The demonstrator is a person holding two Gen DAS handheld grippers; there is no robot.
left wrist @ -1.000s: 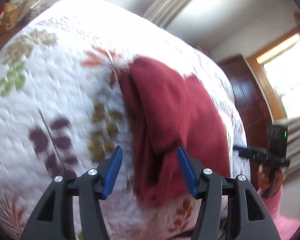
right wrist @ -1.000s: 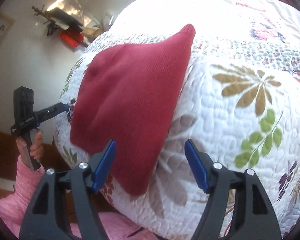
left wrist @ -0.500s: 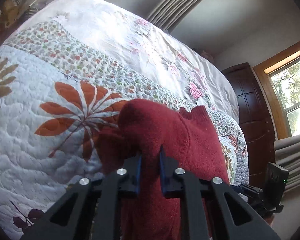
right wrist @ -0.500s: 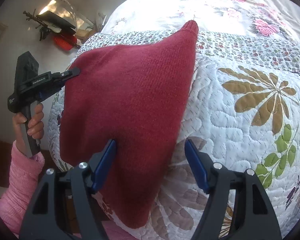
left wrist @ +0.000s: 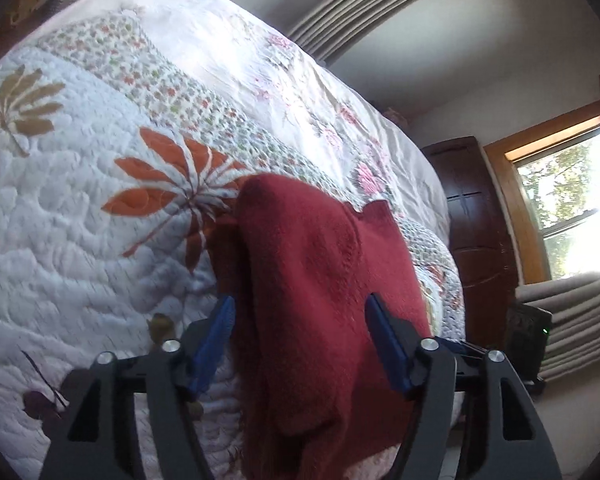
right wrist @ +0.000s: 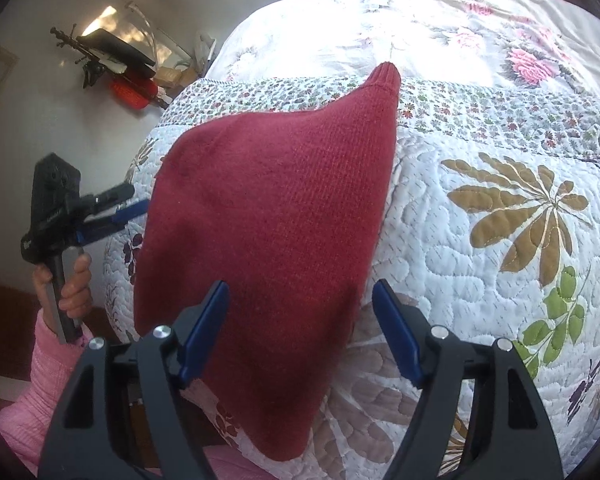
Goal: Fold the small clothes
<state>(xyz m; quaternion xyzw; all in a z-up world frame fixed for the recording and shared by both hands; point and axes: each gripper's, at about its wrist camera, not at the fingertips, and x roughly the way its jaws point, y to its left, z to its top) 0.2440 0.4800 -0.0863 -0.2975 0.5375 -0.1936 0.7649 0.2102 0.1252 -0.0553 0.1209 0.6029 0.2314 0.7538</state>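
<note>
The red knitted garment (right wrist: 268, 216) lies on the quilt (right wrist: 480, 264) at the near edge of the bed, its lower end drooping over the side; from the right wrist view it fills the middle of the frame, with one pointed corner up at about 12 o'clock and a floral sheet (right wrist: 440, 32) beyond it; from the left wrist view a thick fold of it (left wrist: 300, 280) is heaped up and doubled over on itself. My guess is that one fold has been laid and let go, and the piece is between folds; it looks lumpy rather than flat, so the next move probably calls for picking a free edge or corner and carrying it across, then pressing the layers down so they lie square.

The left tongs (left wrist: 300, 340) stand wide open with the red fold rising between the blue pads; the cloth seems to brush them, but they have hold of nothing; in the right view they show at 9 o'clock (right wrist: 134, 210), just beside the garment's left edge, the person's hand (right wrist: 66, 284) around the handle and a pink sleeve (right wrist: 44, 364) below. The right tongs (right wrist: 300, 332) are likewise spread wide, poised above the garment's lower part at 6 o'clock, clamping nothing; whether their pads touch the knit I cannot tell.
</note>
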